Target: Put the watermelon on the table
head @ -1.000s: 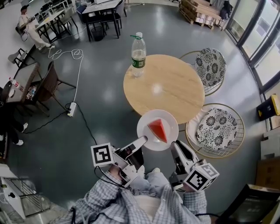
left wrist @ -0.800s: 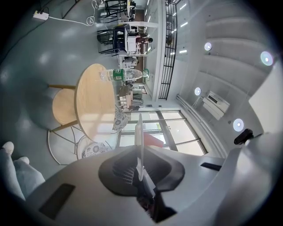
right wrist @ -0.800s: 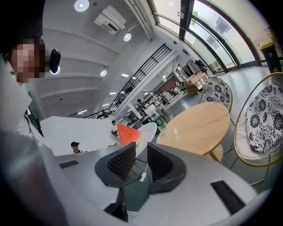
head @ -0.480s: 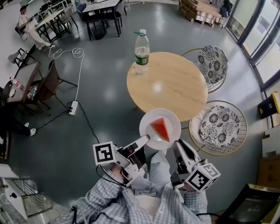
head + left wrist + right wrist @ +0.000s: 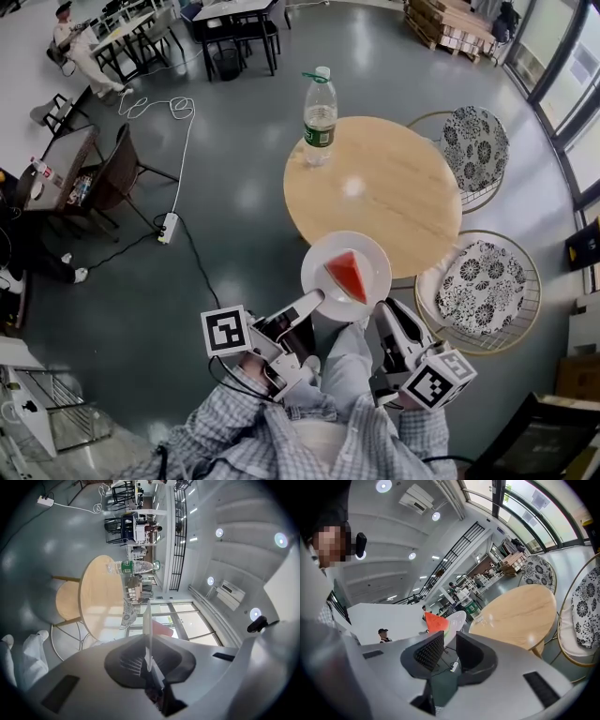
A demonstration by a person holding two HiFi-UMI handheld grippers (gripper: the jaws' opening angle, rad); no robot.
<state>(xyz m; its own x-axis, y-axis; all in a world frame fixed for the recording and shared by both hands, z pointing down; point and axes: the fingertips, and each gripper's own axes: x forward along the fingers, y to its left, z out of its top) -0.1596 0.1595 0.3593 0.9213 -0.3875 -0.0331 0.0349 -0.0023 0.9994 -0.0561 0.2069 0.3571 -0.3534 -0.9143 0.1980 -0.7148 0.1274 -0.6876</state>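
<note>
Red watermelon sits on a white plate that the left gripper clamps by its near rim. The plate is held aloft at the near edge of the bench. The bench lies straight ahead. The right gripper is empty beside the plate, jaws apart.

Glossy grey floor, round wooden table, two wire chairs (floral cushions)

Watermelon slice: coloured red. Plate, held at round table near edge: plain white. Table top: pale wood, unpatterned. Water bottle on table: clear, banded with green label, capped green. Chair cushions right of table: white, printed with black floral pattern. Floor left of table: blue-grey.
</note>
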